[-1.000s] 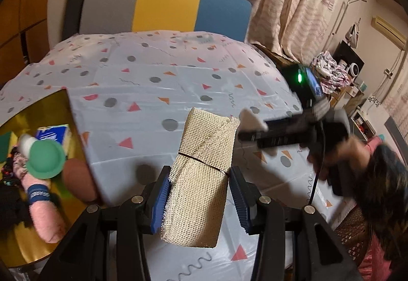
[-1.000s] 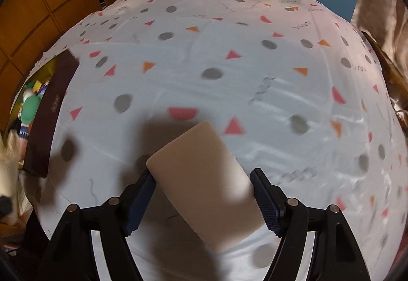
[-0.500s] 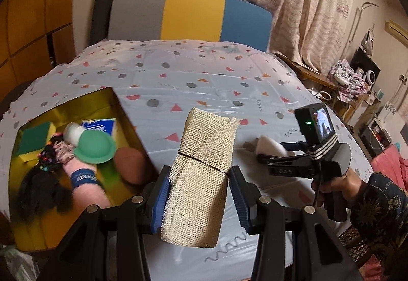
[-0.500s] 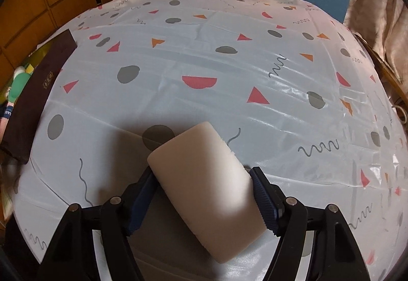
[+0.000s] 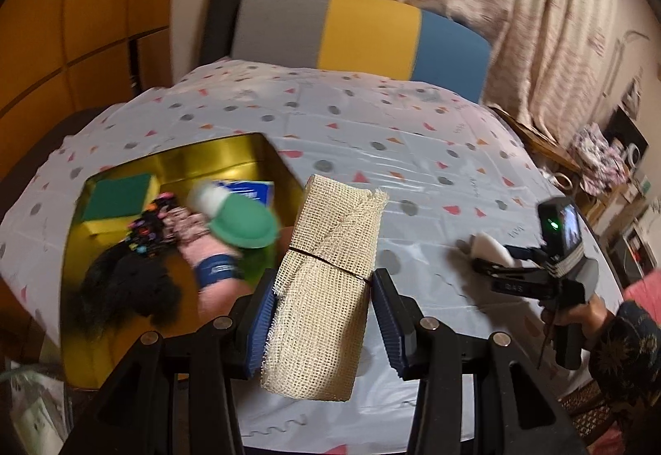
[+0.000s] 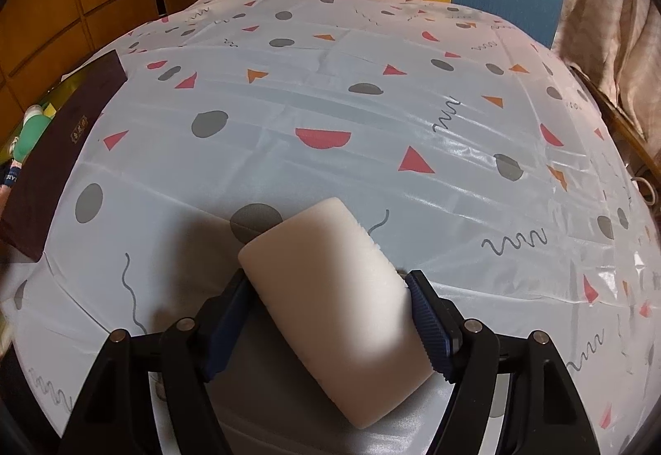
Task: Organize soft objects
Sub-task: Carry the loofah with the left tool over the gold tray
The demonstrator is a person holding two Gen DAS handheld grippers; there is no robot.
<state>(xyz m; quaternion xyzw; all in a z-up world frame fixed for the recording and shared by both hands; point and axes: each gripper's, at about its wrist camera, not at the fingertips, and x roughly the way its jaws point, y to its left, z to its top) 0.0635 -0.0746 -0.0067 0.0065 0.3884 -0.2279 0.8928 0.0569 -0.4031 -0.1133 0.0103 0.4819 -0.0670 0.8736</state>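
Clamping a rolled mesh cloth between its blue pads, the left gripper is hanging just right of a gold-lined box sitting at the table's left edge. Inside that box are lying a green sponge, a black hairpiece and a green cap, crowding its floor. Rightward, the patterned tablecloth is stretching wide and bare toward the striped chair back. Only the right wrist view is showing the right gripper squeezing a white foam block tilted over the near edge; the left wrist view alone is revealing the box's contents.
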